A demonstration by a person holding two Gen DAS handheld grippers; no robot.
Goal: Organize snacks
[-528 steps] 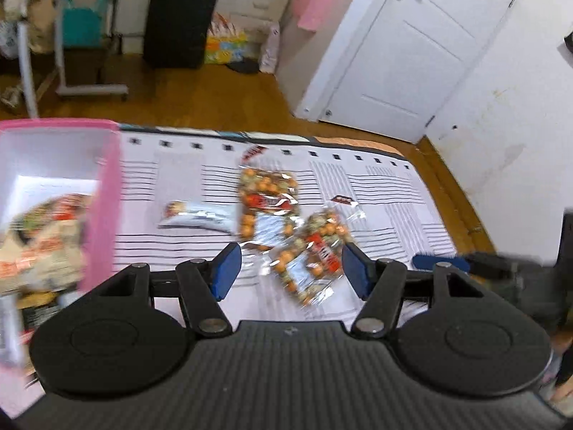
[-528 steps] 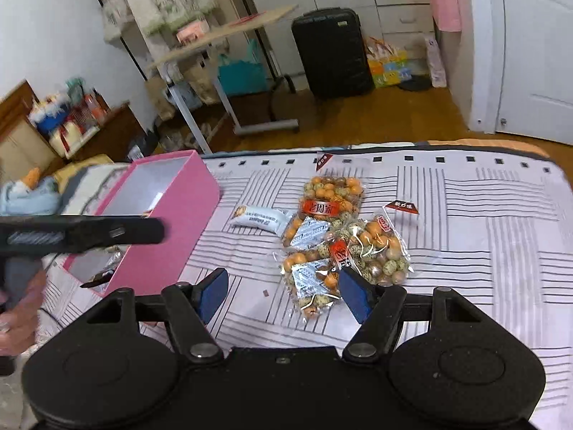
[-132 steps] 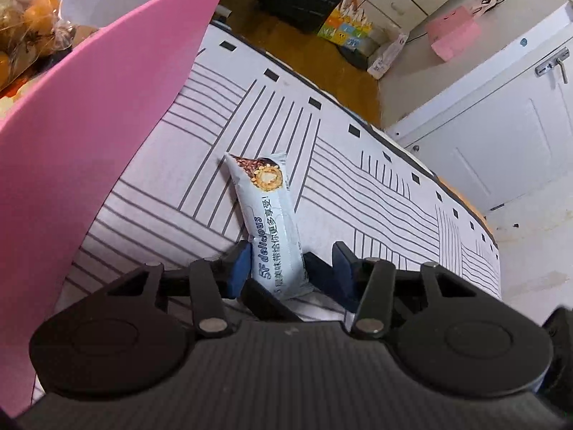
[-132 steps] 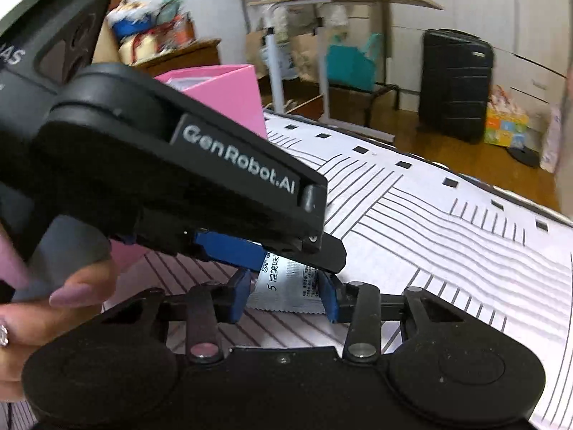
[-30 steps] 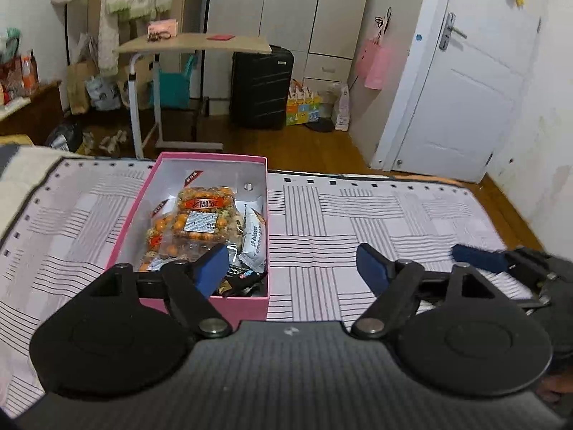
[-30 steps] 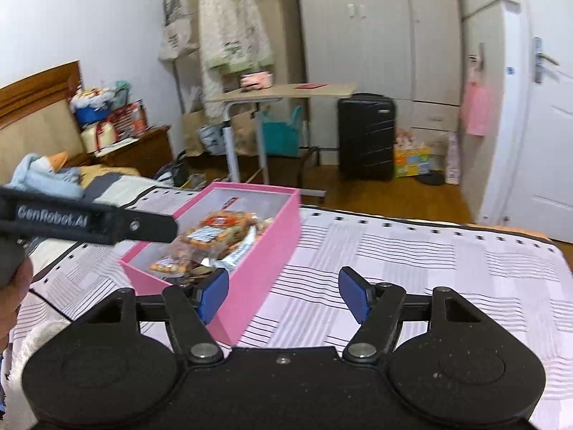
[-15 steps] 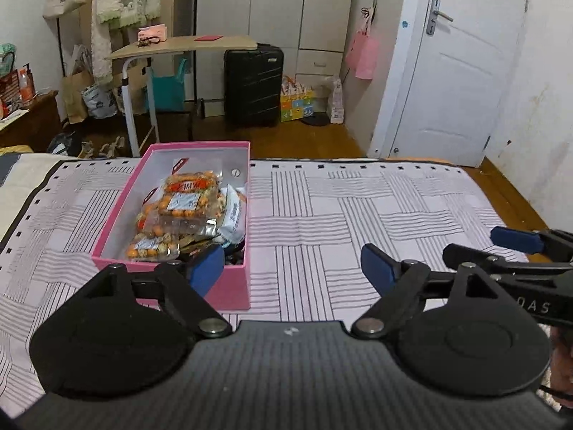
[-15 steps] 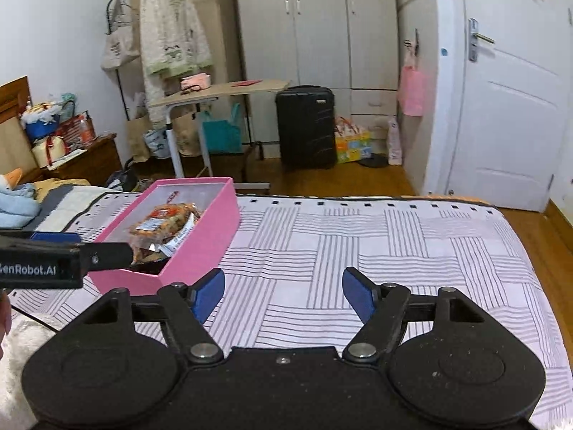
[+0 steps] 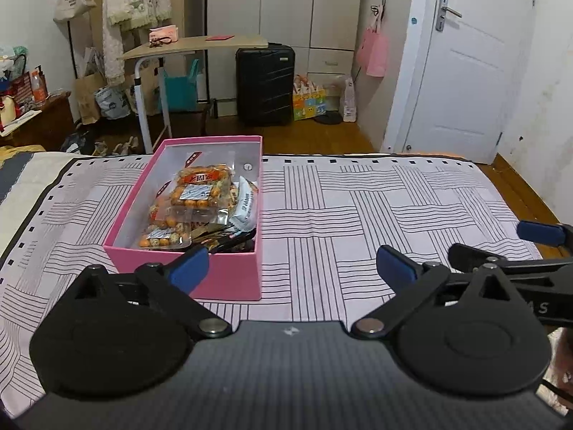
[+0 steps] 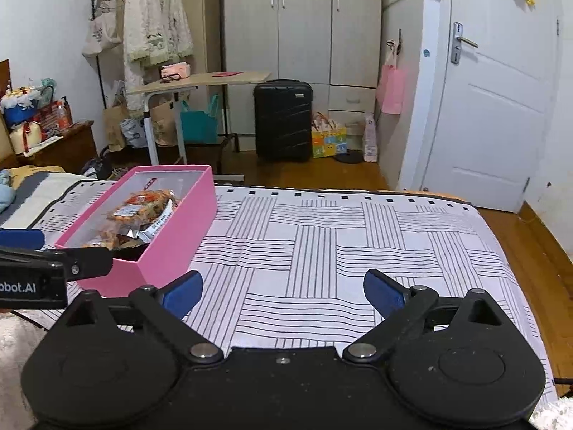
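Note:
A pink box (image 9: 229,279) (image 10: 172,247) stands on the striped bedspread (image 9: 358,215), holding bags of orange and green nuts (image 9: 200,190) (image 10: 143,204) and a pale blue snack bar (image 9: 245,204). My left gripper (image 9: 292,265) hovers near the box's front right corner, its jaws opening wide with nothing between them. My right gripper (image 10: 283,294) hangs over bare bedspread (image 10: 322,251) to the right of the box, its jaws also opening, nothing between them. Each gripper shows at the edge of the other's view.
Beyond the bed's far edge are a wooden floor, a rolling desk (image 9: 193,44), a black suitcase (image 9: 265,84), wardrobes and a white door (image 9: 462,71). A nightstand with clutter (image 10: 35,132) stands at the left.
Both grippers have drawn back from the box and their jaws have spread wider. The right view has swung rightward, so the box now sits at its left.

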